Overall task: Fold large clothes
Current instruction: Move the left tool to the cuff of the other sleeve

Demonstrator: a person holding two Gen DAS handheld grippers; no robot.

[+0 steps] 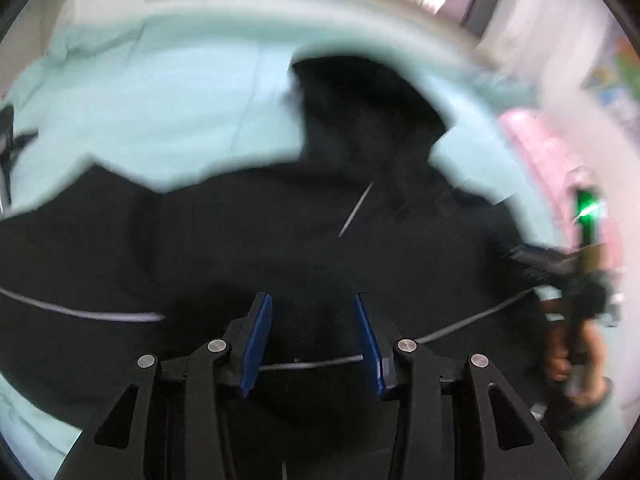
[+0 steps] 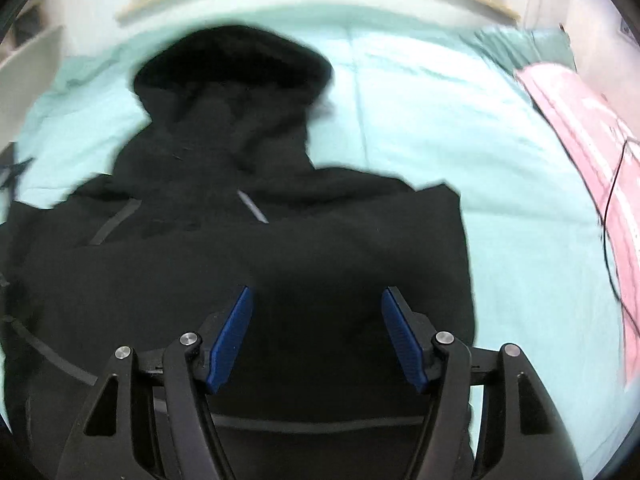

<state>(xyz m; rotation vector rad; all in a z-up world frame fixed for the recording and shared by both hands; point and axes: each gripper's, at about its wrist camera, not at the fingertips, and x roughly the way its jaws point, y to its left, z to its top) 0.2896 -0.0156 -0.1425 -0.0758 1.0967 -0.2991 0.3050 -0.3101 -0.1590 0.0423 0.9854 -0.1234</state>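
Observation:
A large black hooded jacket [image 1: 280, 232] lies spread on a pale turquoise bed sheet [image 1: 160, 100], hood pointing away, with thin grey reflective strips across it. It also shows in the right wrist view [image 2: 280, 248], hood [image 2: 236, 60] at the top. My left gripper [image 1: 314, 304] hovers open over the jacket's lower part, blue pads apart, nothing between them. My right gripper [image 2: 316, 300] is open over the jacket's body, empty. The right gripper and the hand that holds it show at the right edge of the left wrist view [image 1: 568, 280]. Both views are blurred.
A pink blanket [image 2: 592, 168] with a thin black cable over it lies on the bed's right side. A bunched turquoise pillow [image 2: 516, 44] sits at the far right corner. Walls and a window frame stand beyond the bed's far edge.

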